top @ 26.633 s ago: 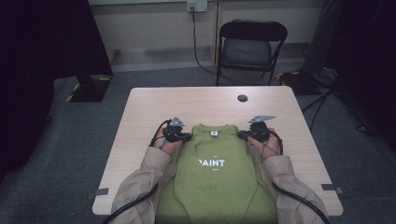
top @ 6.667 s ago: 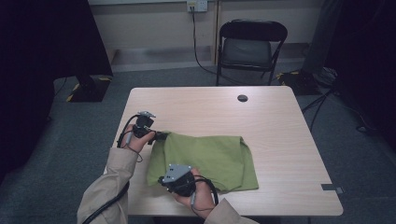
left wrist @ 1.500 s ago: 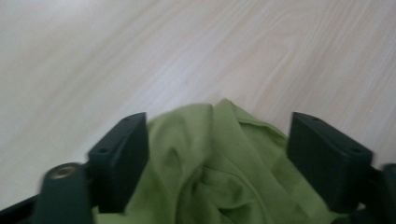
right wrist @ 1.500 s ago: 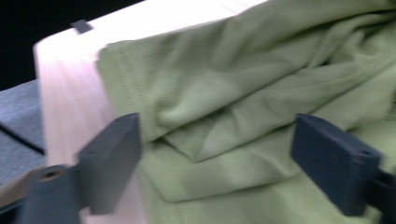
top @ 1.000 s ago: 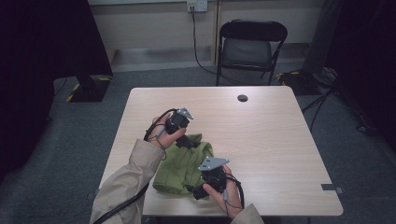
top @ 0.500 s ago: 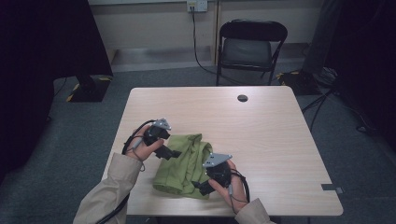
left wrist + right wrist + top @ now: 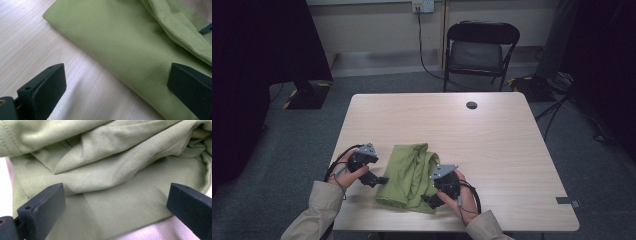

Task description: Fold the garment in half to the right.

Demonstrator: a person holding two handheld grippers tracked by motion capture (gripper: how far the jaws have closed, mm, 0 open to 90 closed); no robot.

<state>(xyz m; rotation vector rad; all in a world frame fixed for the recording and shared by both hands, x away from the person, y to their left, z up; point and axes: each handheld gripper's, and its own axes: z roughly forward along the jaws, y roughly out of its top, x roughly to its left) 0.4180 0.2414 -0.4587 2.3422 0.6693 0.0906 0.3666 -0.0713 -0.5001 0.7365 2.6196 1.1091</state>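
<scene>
Shirt-folding looks near its end: the green shirt [image 7: 409, 175] lies as a narrow folded bundle between the two grippers. Left gripper [image 7: 381, 180] is spread wide and holds nothing, its jaws astride the bundle's smooth folded edge. Right gripper [image 7: 428, 200] is likewise spread and empty, facing loose, rumpled layers just ahead of it. Next, I judge, the right jaws should close on those layers and draw them flat across the table [image 7: 502, 150].

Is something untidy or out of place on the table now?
Yes. The green shirt lies bunched, not flat: loose folds pile up on its side near the right gripper. Its edge near the left gripper is smooth.
</scene>
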